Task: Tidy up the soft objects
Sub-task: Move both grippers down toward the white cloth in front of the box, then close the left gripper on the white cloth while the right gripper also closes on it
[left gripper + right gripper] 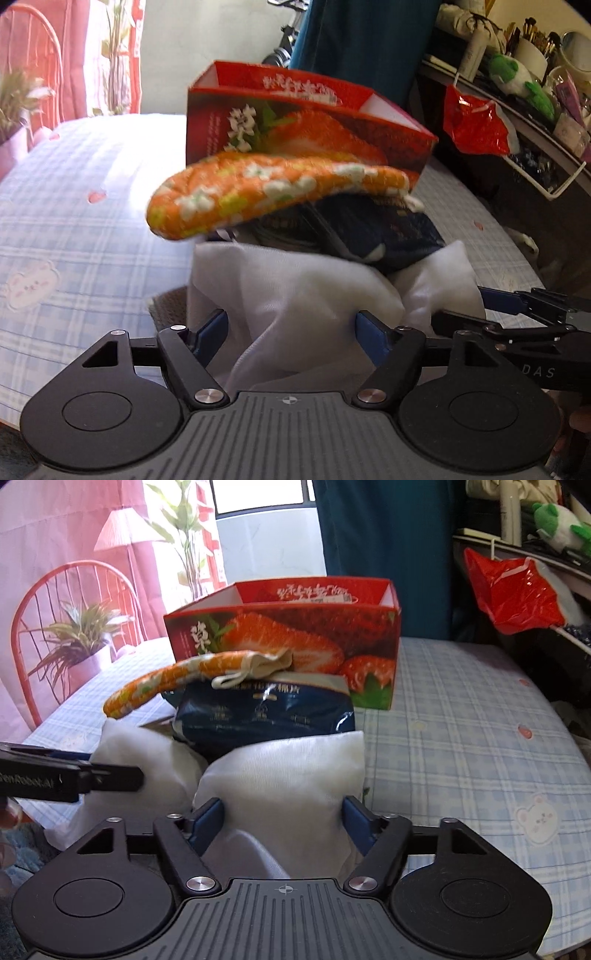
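A white mesh bag (295, 295) sits between the fingers of my left gripper (291, 325), which pinch its near side. My right gripper (282, 812) holds the other side of the same bag (288, 775). A dark blue packet (266, 712) sticks out of the bag's mouth, and it also shows in the left wrist view (388, 236). An orange flowered cloth pouch (258, 192) lies on top, overhanging to the left, and shows in the right wrist view (166, 683). Behind stands an open red strawberry box (295, 635), also in the left wrist view (295, 122).
Everything is over a bed with a blue checked sheet (461, 720). A red plastic bag (513, 598) hangs from a cluttered shelf on the right. A red wire chair (55, 602) and a potted plant (81, 642) stand at the left.
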